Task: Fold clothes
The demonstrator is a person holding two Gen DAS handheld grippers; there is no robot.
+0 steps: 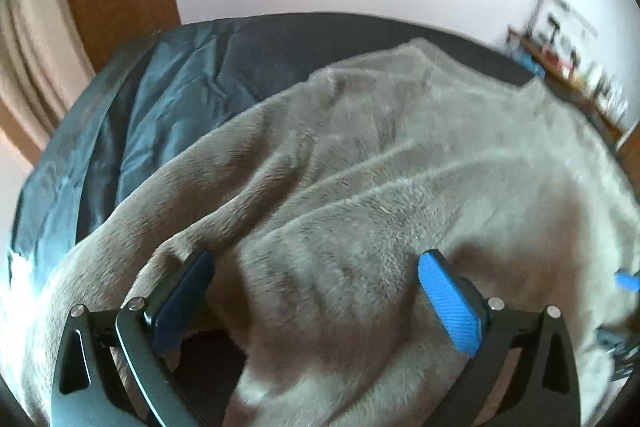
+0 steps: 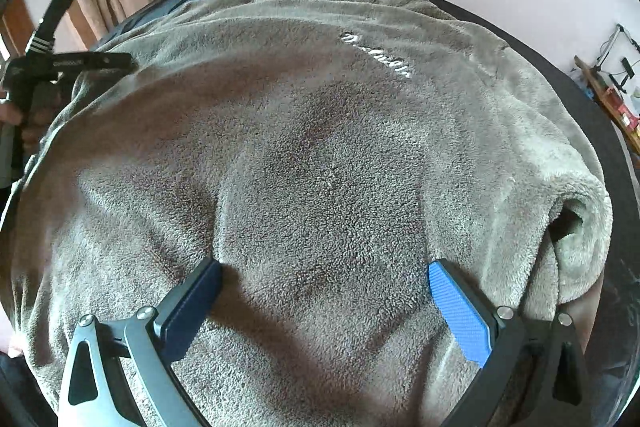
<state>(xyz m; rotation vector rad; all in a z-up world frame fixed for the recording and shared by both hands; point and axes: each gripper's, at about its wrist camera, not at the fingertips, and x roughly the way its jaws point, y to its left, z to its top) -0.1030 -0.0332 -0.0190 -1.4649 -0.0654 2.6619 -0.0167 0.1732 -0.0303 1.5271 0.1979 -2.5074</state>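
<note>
Grey fleece garment (image 2: 320,155) with white lettering (image 2: 378,55), teal bedding (image 1: 160,99), blue-padded fingers (image 2: 460,311).

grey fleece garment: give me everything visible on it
The grey fleece garment is a fluffy, plush-looking top, spread rumpled over a dark bed cover. White script lettering crosses it; I can't read it. A rolled sleeve opening lies at its right edge. Long creases run across it in the left wrist view. Both grippers hover over it open; contact by the fingers is unclear.

Fuzzy, matt grey fleece garment (image 2: 320,167); ribbed blue rubbery pad (image 2: 460,311) on a smooth, dark metal claw (image 2: 324,267); slick teal bedding (image 1: 160,107).
</note>
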